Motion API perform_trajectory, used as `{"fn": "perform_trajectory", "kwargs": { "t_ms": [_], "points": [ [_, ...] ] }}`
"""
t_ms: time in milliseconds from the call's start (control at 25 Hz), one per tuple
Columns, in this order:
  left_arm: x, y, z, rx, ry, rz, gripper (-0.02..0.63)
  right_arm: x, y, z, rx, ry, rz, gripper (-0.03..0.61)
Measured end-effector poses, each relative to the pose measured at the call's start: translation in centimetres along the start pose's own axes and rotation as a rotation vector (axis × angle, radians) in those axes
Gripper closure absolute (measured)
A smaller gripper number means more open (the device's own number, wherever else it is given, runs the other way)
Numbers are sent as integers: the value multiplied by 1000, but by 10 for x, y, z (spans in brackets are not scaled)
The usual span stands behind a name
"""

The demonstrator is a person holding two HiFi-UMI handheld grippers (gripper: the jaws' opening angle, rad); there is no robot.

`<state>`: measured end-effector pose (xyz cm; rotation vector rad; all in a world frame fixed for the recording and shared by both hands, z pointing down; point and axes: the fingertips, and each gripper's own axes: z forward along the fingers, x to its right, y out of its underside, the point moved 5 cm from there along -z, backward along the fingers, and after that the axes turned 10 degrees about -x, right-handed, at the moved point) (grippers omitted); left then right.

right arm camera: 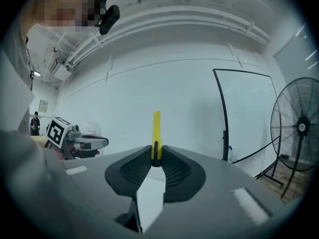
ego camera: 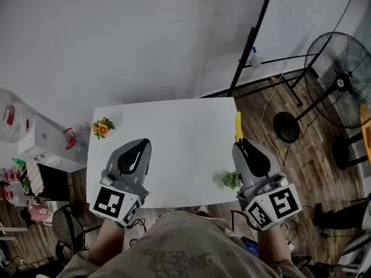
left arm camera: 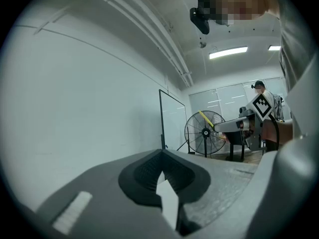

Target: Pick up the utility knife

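The utility knife [ego camera: 237, 126] is a slim yellow bar that sticks up and forward out of my right gripper [ego camera: 239, 144], over the right edge of the white table [ego camera: 179, 155]. In the right gripper view the knife [right arm camera: 156, 131] stands pinched between the closed jaws of the right gripper [right arm camera: 157, 153]. My left gripper [ego camera: 142, 144] hovers over the table's left part. Its jaws are shut with nothing between them in the left gripper view, where the left gripper [left arm camera: 162, 153] points into the room. That view also catches the knife [left arm camera: 206, 119] far off.
A small orange flower bunch [ego camera: 102, 127] sits at the table's left edge and a green sprig [ego camera: 231, 180] near its front right corner. A whiteboard stand [ego camera: 249, 45] and a floor fan [ego camera: 342, 80] stand to the right, beyond the table.
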<state>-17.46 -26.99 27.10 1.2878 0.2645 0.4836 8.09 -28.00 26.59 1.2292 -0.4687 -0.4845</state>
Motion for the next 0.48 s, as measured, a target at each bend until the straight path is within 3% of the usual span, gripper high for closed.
{"fn": "perform_trajectory", "kwargs": {
  "t_ms": [480],
  "points": [
    [1,3,-7,-5,-10,11,614,-6,3,-1,-6,-9,-8,488]
  ]
}}
